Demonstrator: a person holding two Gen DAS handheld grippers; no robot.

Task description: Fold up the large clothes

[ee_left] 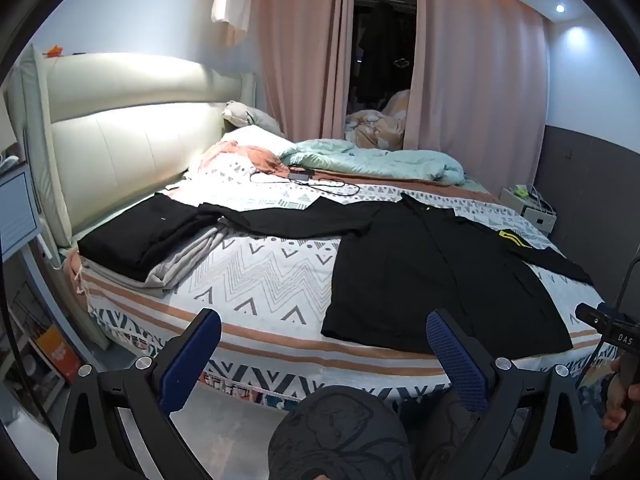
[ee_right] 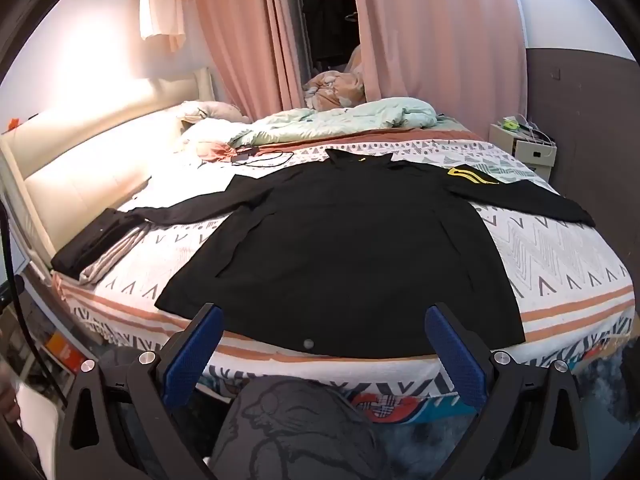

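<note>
Setting: bedroom with pink curtains [ee_right: 436, 40]; a bed [ee_right: 560, 248] under a zigzag-patterned cover serves as the folding surface.
Garment: black shirt [ee_right: 344, 248] lies spread flat on the bed, hem at the near edge, collar toward the far side, sleeves stretched out to left and right.
Long axis: runs straight away from the grippers, hem to collar.
Right gripper [ee_right: 323, 354]: jaws wide apart, holding nothing, centred just before the hem; it looks the nearer one.
Left gripper [ee_left: 324, 354]: also spread and empty, with the shirt ahead and to its right.
Neighbours: folded clothes stack [ee_left: 132, 240] at the left, touching the left sleeve's end; charger cable [ee_left: 308, 184] and mint duvet [ee_left: 376, 160] beyond the collar.
Obstruction: none seems to block the hem.
</note>
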